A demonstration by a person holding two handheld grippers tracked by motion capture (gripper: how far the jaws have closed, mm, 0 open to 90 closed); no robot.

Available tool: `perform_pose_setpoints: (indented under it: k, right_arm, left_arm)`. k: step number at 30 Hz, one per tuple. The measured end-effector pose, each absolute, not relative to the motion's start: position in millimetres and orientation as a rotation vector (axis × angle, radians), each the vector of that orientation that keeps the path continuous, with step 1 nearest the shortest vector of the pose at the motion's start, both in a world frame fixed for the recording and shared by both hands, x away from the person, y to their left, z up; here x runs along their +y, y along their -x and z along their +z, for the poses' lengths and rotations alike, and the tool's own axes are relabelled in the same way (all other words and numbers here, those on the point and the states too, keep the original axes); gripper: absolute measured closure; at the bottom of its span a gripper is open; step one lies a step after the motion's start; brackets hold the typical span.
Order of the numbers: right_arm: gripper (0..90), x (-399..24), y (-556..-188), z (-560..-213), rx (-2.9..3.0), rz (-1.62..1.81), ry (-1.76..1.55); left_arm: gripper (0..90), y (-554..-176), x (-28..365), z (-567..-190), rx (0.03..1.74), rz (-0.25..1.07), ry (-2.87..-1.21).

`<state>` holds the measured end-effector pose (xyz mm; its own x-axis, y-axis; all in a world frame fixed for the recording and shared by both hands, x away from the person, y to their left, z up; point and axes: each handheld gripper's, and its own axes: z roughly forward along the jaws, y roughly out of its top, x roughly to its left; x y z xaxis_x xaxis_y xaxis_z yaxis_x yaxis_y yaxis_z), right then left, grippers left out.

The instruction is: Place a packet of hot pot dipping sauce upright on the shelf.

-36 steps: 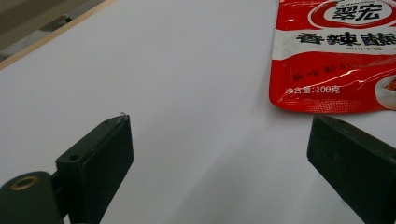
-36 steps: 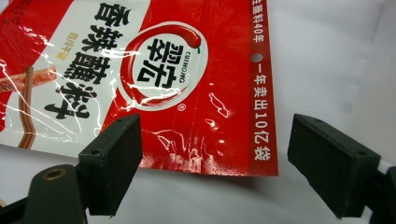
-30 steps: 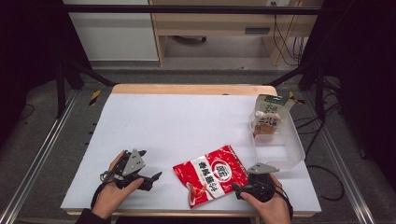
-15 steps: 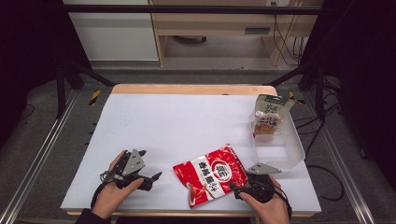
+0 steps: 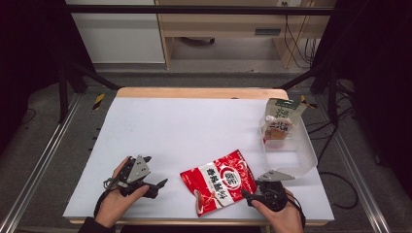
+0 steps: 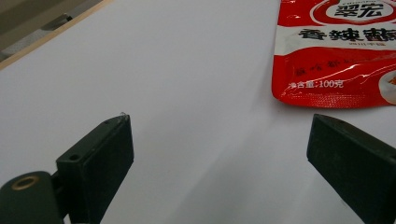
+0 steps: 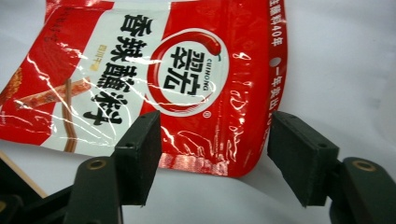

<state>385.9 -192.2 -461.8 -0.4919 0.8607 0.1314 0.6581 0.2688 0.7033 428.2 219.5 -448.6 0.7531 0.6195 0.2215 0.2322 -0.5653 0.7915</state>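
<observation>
White tabletop point(image 5: 194, 126) covers the work surface, edged at the far side by a light wooden strip, with grey floor and dark frame legs around it.

At the near edge the person's two hands come in. The left gripper point(image 5: 155, 186) lies low on the table at the near left, its jaws pointing right toward the pouch; in the left gripper view its jaws point(image 6: 219, 154) stand wide apart with bare white surface between them, gripping nothing. The right gripper point(image 5: 248, 195) sits at the near right, at the near right corner of the red seasoning pouch point(image 5: 218, 181). Its jaws have just been closing; in the right gripper view the right gripper point(image 7: 215, 149) has that corner of the pouch point(image 7: 187, 70) lying between the two black jaws, yet a gap shows on each side, so the pads do not press on it and the claw is still released.

The pouch lies flat on the table between the two grippers, nearer the right one, red and white with black characters and a round logo.

Farther off on the right, a clear plastic bin point(image 5: 301, 160) sits at the table's right edge, and a green and white carton point(image 5: 279, 121) stands upright in its far end.
</observation>
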Motion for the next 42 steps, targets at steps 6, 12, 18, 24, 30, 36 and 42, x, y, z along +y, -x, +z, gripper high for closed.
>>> perform_pose_setpoints:
  k: [6, 12, 18, 24, 30, 36, 42]
  right_arm:
    - [40.4, -193, -387, -460, 2.256, 1.102, -1.411]
    - [39.4, -196, -390, -463, 2.235, 1.065, -1.442]
    - [38.2, -203, -393, -468, 2.227, 1.004, -1.492]
    - [38.0, -203, -396, -471, 2.247, 1.009, -1.512]
    - [47.4, -201, -397, -470, 2.255, 1.056, -1.509]
    - [64.7, -196, -399, -469, 2.288, 1.015, -1.483]
    - [89.6, -195, -400, -459, 2.251, 1.038, -1.434]
  left_arm:
    - [7.2, -428, 218, -449, 0.631, 0.622, -2.162]
    - [7.1, -428, 218, -449, 0.630, 0.623, -2.163]
    - [7.2, -428, 217, -450, 0.634, 0.620, -2.155]
    - [7.2, -428, 217, -450, 0.631, 0.619, -2.159]
    - [7.2, -428, 216, -450, 0.626, 0.616, -2.168]
    - [7.3, -428, 216, -450, 0.625, 0.615, -2.169]
    - [7.3, -429, 215, -450, 0.623, 0.617, -2.172]
